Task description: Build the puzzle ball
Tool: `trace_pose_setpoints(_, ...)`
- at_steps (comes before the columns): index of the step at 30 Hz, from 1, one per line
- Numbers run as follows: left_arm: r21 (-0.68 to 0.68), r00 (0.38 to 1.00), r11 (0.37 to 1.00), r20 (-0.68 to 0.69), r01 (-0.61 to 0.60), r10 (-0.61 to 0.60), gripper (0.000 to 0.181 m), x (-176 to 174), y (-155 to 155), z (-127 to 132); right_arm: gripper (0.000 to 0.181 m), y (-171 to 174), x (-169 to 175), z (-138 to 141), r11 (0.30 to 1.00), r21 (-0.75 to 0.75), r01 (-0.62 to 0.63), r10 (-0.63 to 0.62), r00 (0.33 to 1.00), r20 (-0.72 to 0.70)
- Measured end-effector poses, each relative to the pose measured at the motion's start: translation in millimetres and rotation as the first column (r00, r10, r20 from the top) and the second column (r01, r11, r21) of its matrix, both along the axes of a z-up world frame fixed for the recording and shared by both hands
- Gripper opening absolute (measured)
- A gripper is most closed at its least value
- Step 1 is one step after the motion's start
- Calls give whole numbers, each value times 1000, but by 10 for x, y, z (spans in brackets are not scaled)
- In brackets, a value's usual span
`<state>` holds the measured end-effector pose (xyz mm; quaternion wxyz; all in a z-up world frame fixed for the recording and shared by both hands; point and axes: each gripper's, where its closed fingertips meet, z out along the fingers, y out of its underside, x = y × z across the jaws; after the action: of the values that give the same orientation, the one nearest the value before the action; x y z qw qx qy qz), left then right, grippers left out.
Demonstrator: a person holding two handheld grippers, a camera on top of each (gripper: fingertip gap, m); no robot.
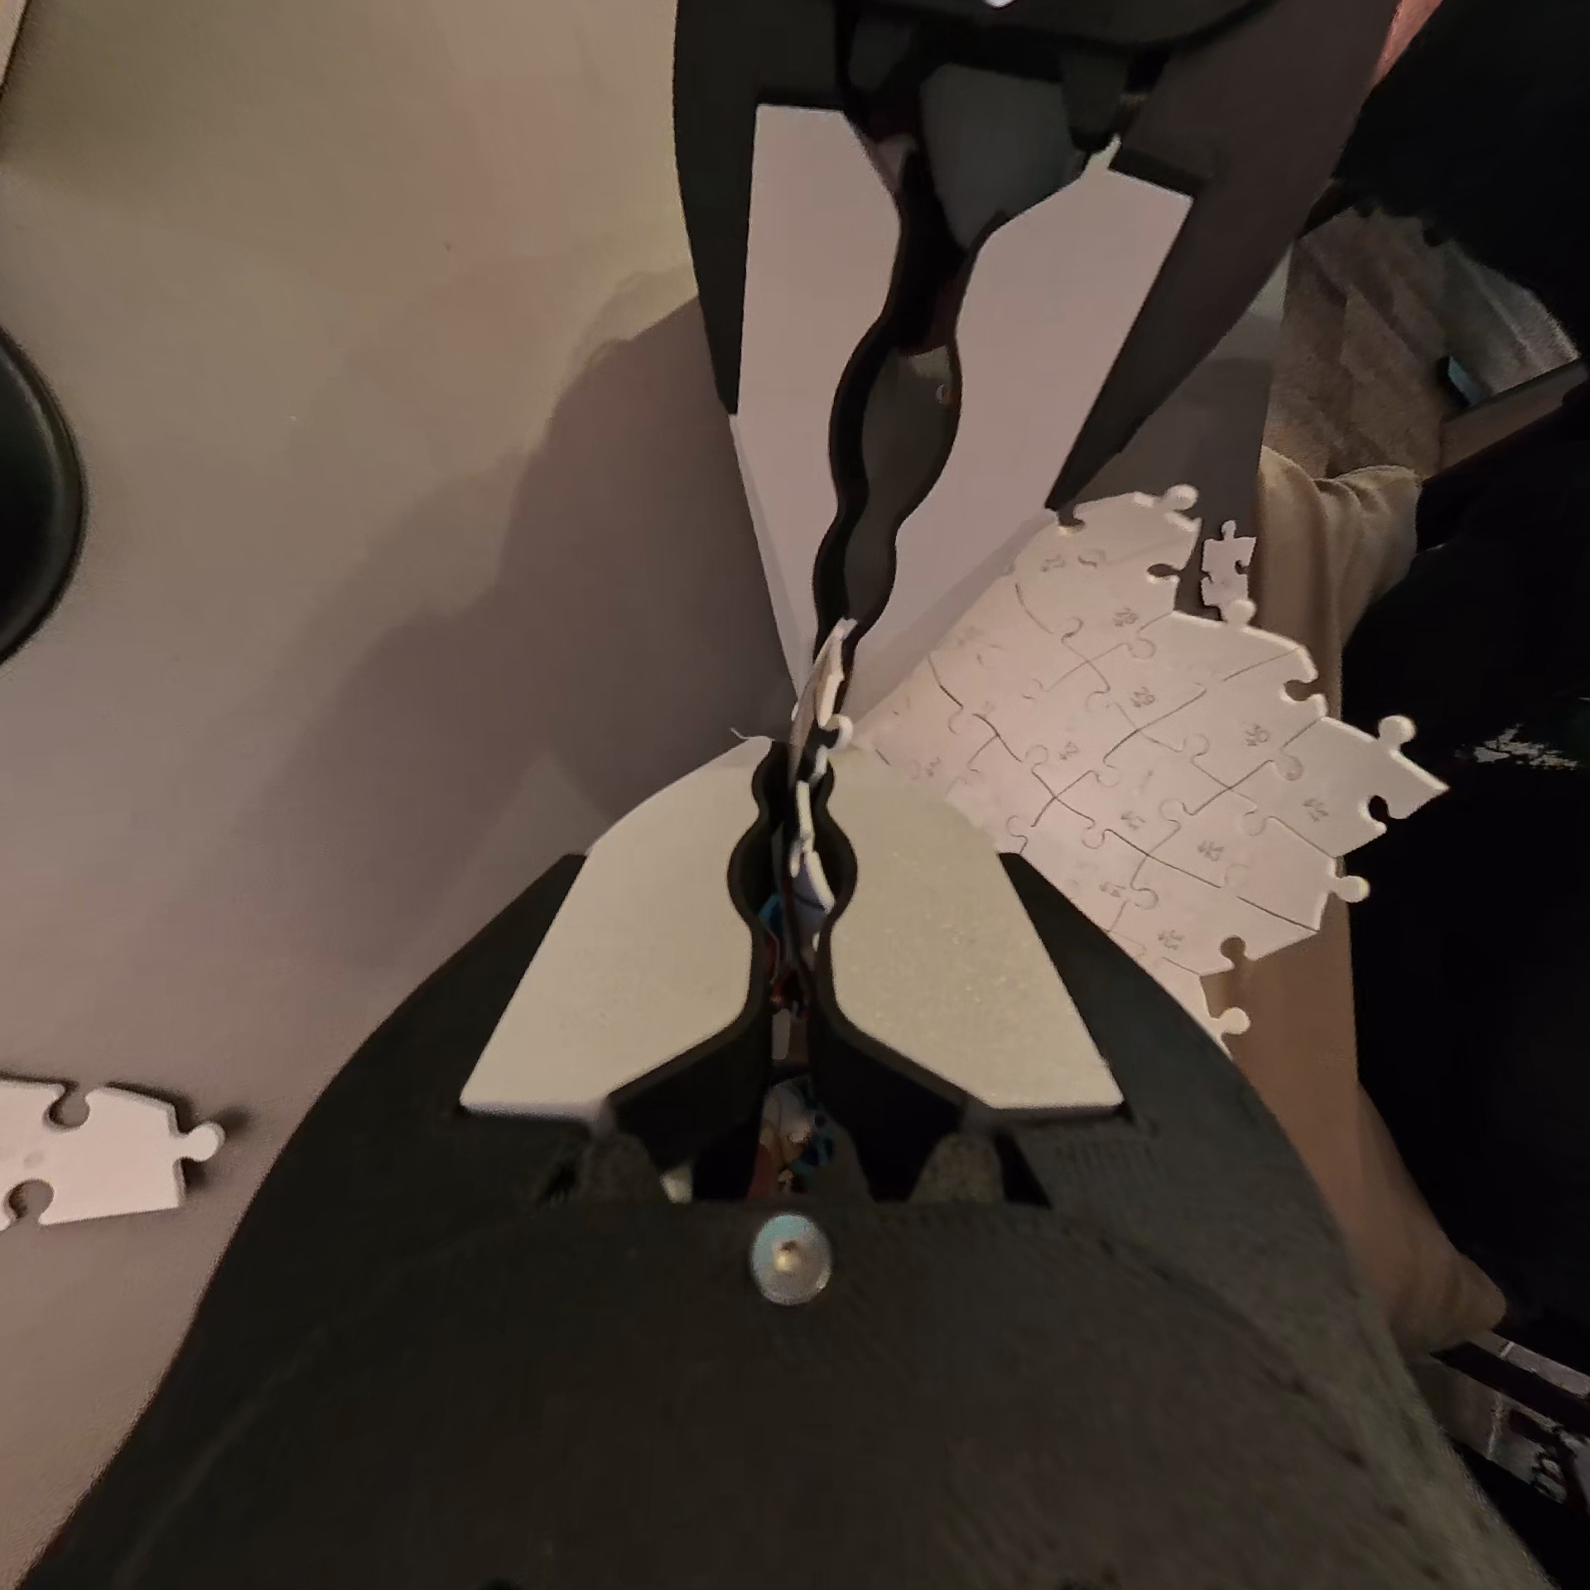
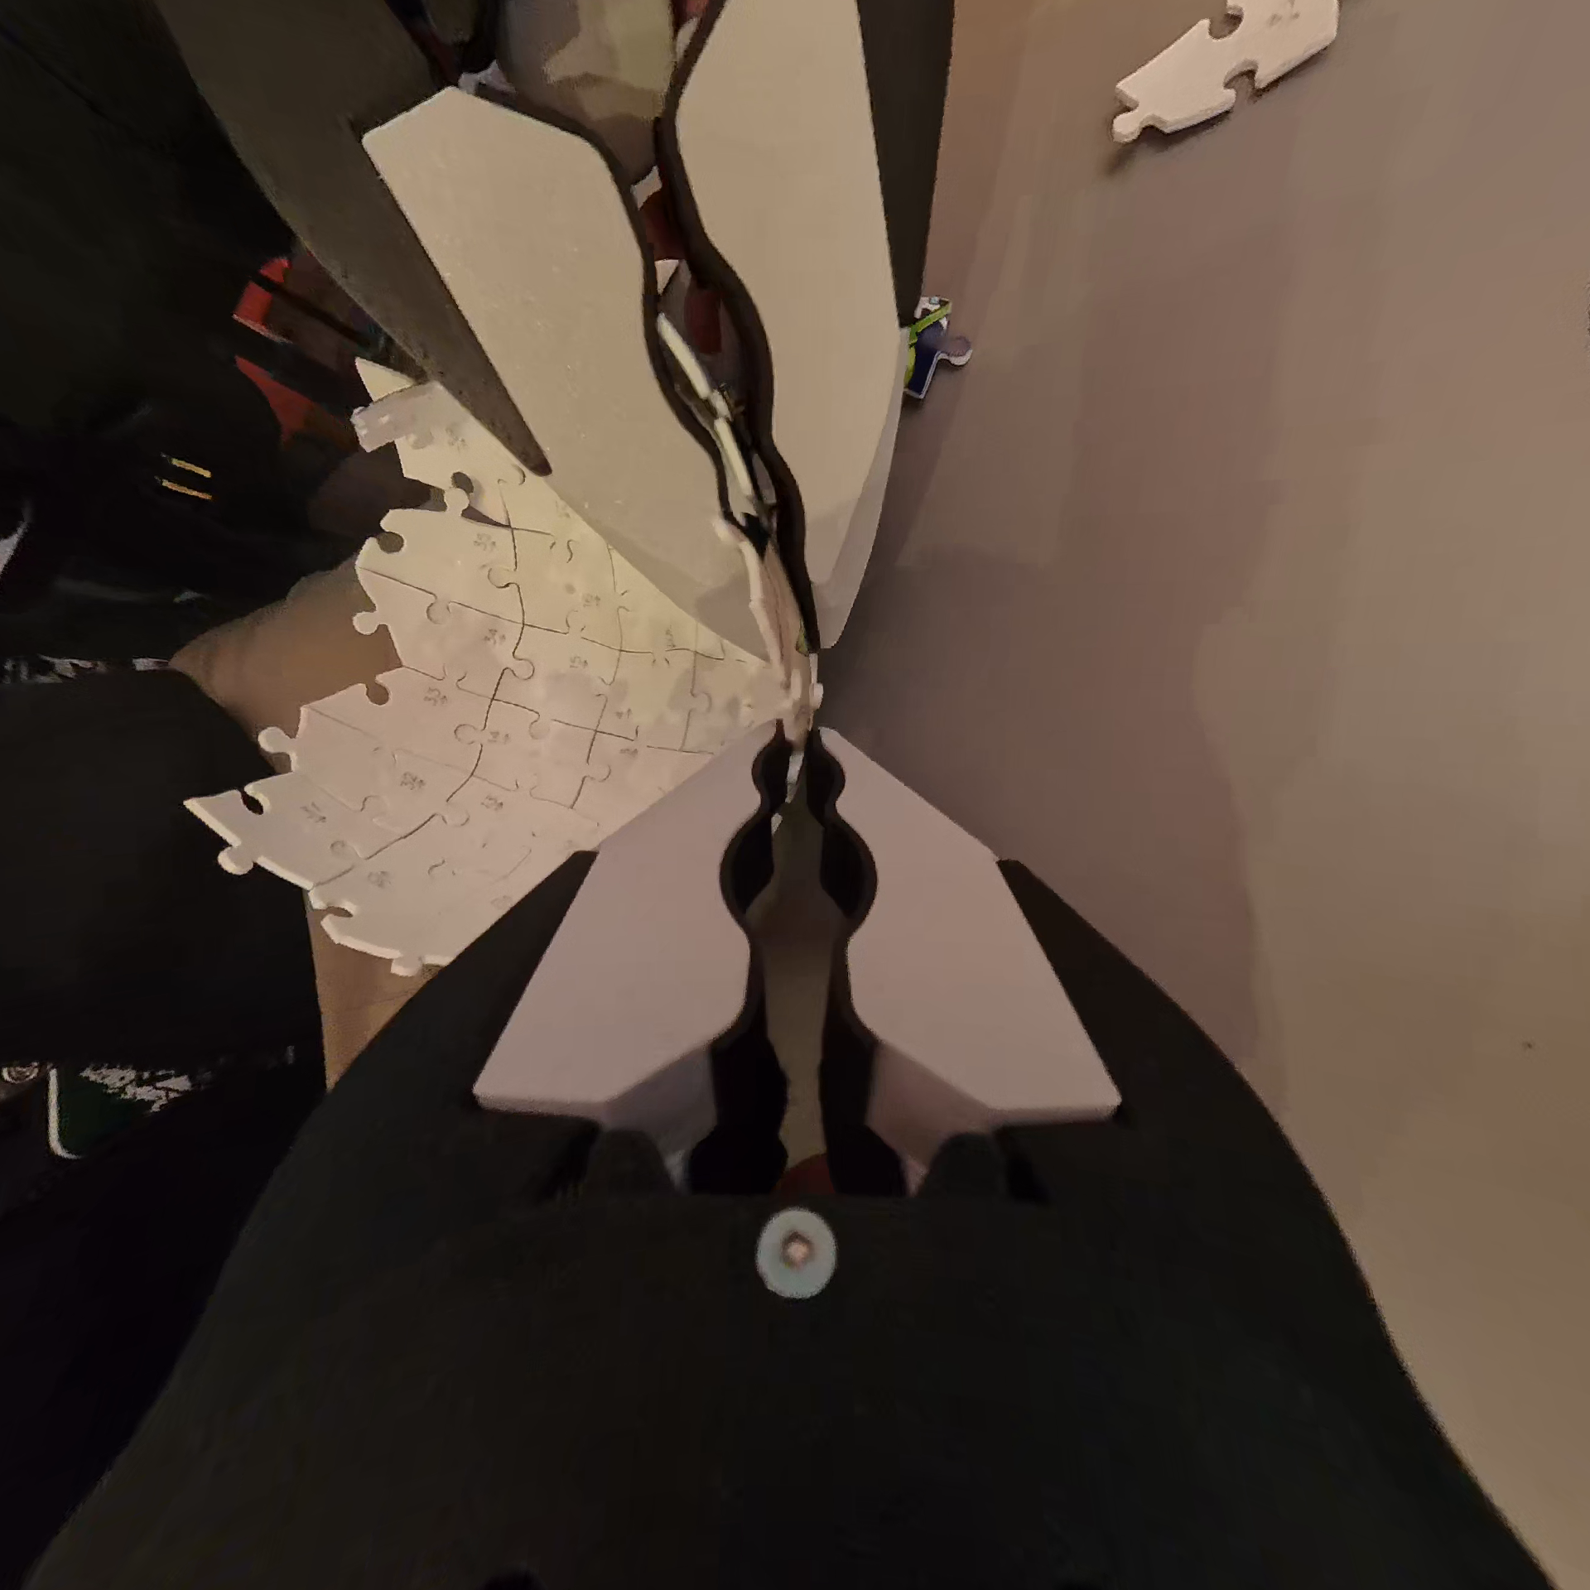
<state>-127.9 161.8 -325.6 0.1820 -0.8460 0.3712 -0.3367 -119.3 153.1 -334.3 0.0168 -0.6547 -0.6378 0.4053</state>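
Observation:
The part-built puzzle ball [image 1: 1161, 757] is a curved white shell of joined pieces, its numbered back facing me; it also shows in the right wrist view [image 2: 482, 688]. My two grippers meet tip to tip at its near edge. My left gripper [image 1: 804, 761] is shut on a white piece [image 1: 809, 830] seen edge-on at the shell's edge. It enters the right wrist view from the top [image 2: 791, 602]. My right gripper [image 2: 796, 744] is shut on a piece [image 1: 824, 680] at the same edge. It enters the left wrist view from the top [image 1: 833, 632].
Two joined white pieces [image 1: 86, 1149] lie loose on the grey table [image 1: 344, 602]; they also show in the right wrist view [image 2: 1222, 69]. A coloured piece [image 2: 933, 353] lies beyond the left gripper. A dark round object [image 1: 26, 499] sits at the left edge. A person's dark clothing [image 2: 103, 860] is behind the shell. Less than 4 cm separates the two grippers' tips.

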Motion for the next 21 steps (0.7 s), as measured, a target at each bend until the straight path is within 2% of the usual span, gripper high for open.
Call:
trace_pose_setpoints(14,-57,997,998,81,-13,18,3,-46,-25,10,1,-21,-33,31,999,39,-34,36,997,-64)
trace_pose_setpoints(21,-64,999,998,53,-3,6,3,-58,-48,1,1,-37,-46,28,994,85,-62,68,995,-75)
